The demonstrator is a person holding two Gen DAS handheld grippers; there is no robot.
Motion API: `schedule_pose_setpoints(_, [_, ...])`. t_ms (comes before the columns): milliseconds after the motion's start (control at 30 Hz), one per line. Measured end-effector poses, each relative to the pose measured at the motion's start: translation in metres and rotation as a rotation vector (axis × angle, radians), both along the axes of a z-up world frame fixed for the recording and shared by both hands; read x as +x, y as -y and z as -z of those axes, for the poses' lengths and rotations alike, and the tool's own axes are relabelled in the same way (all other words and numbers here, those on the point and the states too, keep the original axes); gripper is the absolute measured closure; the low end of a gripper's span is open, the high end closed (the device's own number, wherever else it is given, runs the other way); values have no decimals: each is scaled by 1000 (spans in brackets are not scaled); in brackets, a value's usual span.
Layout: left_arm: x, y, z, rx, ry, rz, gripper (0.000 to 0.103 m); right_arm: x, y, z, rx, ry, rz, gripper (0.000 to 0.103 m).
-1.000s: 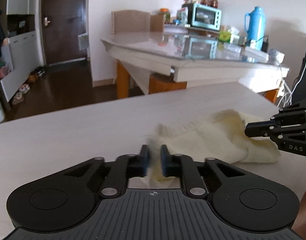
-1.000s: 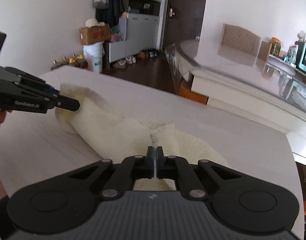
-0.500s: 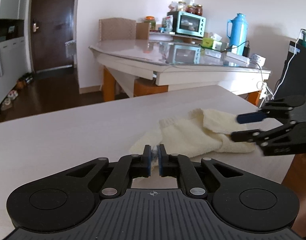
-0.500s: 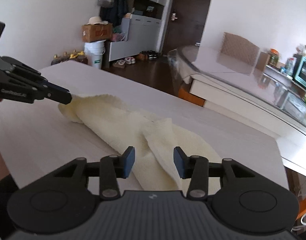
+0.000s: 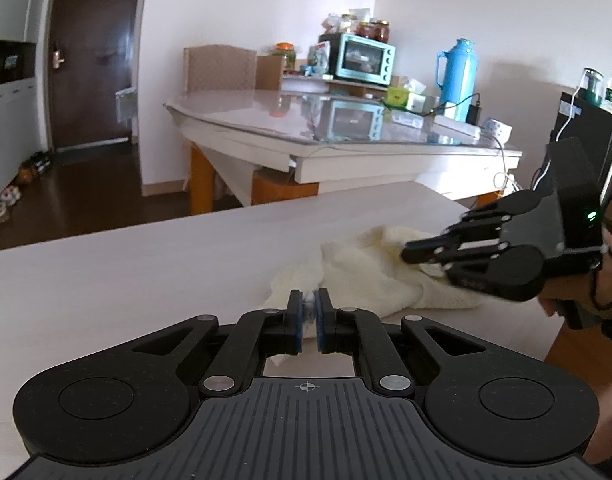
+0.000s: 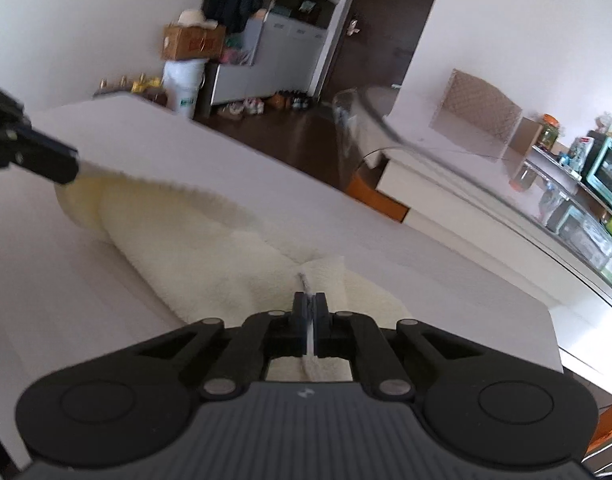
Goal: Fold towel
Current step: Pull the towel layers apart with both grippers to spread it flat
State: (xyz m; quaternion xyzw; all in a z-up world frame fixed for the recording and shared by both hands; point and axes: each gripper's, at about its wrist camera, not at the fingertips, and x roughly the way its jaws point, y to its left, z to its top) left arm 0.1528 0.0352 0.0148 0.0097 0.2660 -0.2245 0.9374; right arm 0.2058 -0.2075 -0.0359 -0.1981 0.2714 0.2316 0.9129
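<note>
— Where does your towel lie?
— Bunched in soft ridges on the white table, toward its right end.
— Your left gripper?
— Clenched on one end of the cloth; cream fabric shows between the blue pads.
— And your right gripper?
— Pinched tight on a thin edge at the other end — a stitched seam runs straight through the jaws.

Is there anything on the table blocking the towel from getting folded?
Nothing visible does. Both the left gripper and the right gripper are shut on the towel, and the white table around it shows bare. The clutter sits on another table behind.
</note>
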Motion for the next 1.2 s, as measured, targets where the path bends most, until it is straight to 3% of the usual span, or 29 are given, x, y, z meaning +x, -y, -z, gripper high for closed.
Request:
schedule_pose_setpoints(300, [-27, 0, -7, 4, 10, 115, 97, -66, 42, -35, 171, -56, -57, 100])
schedule_pose_setpoints(467, [-44, 7, 6, 52, -36, 193, 96, -98, 50, -23, 113, -104, -62, 100])
schedule_pose_setpoints(667, [-54, 8, 23, 106, -86, 245, 96, -112, 65, 5, -9, -139, 48, 100])
schedule_pose_setpoints(800, [-60, 5, 24, 112, -95, 280, 94, -109, 70, 10, -28, -138, 116, 100])
schedule_pose_setpoints(867, [-61, 5, 24, 112, -95, 295, 86, -108, 71, 11, -33, -134, 135, 98])
schedule_pose_setpoints(933, [-64, 2, 20, 94, -90, 298, 63, -110, 75, 9, -5, -121, 151, 76])
schedule_pose_setpoints(1000, [-63, -2, 16, 74, -79, 293, 60, -111, 79, 5, 36, -107, 166, 70])
schedule_pose_setpoints(1200, [-40, -10, 1, 51, -29, 164, 59, -119, 84, -7, 123, -56, 157, 69])
